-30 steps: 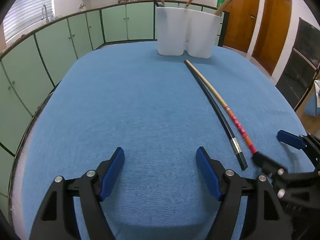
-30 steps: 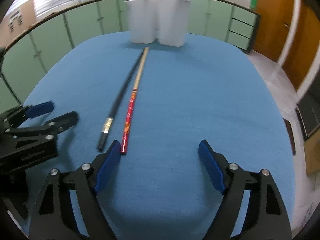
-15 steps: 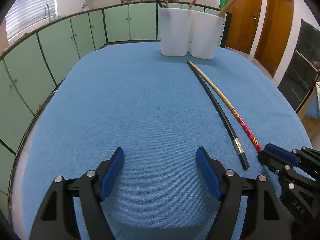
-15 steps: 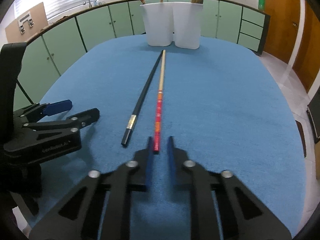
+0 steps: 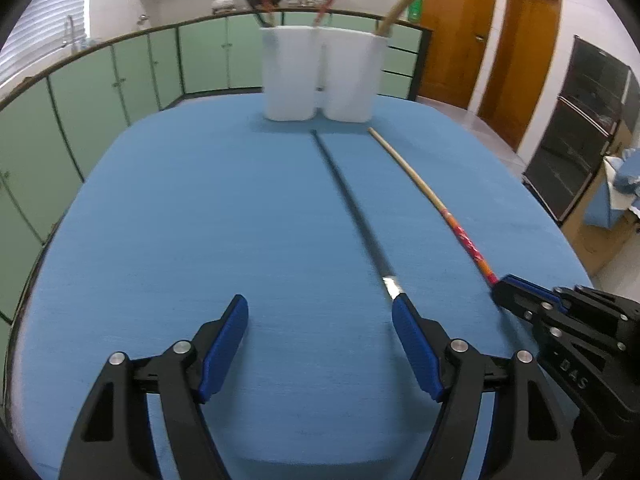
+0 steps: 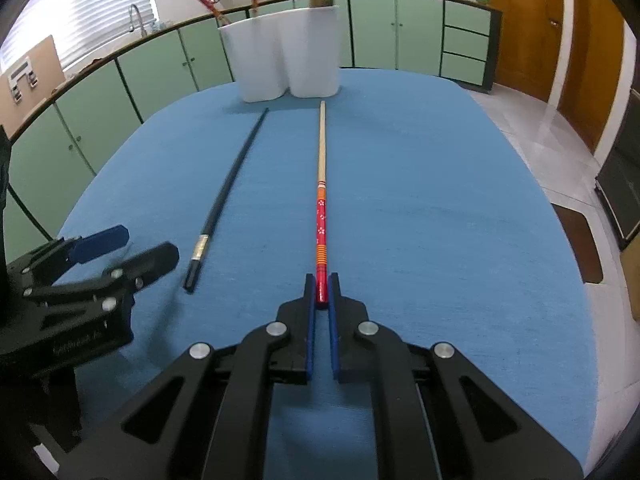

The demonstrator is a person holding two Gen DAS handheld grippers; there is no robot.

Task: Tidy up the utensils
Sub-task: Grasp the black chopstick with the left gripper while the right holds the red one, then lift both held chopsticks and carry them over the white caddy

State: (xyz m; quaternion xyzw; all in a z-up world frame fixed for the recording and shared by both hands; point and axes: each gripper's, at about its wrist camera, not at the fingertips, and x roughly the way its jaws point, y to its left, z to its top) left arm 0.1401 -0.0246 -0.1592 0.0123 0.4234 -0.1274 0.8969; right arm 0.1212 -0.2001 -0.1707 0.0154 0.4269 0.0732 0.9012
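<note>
Two long chopsticks lie on the blue tablecloth (image 6: pixel 440 200). My right gripper (image 6: pixel 321 292) is shut on the near end of the red-and-wood chopstick (image 6: pixel 321 216), which points at the white twin-cup holder (image 6: pixel 288 52). To its left, the black chopstick (image 6: pixel 228 188) lies free. In the left wrist view my left gripper (image 5: pixel 320 308) is open and holds nothing. The silver-banded near end of the black chopstick (image 5: pixel 352 208) runs just behind its right fingertip (image 5: pixel 402 308). That view also shows the red chopstick (image 5: pixel 432 196) in the right gripper (image 5: pixel 506 286).
The holder (image 5: pixel 320 76) stands at the table's far edge with several chopsticks upright in it. Green cabinets ring the room behind it. Wooden doors (image 5: pixel 516 52) and a dark oven front (image 5: pixel 580 128) are on the right. The tablecloth drops off at the rounded edges.
My right gripper went from wide open to shut on the red chopstick's end. That chopstick now lies apart from the black one. My left gripper shifted right, up to the black chopstick's end.
</note>
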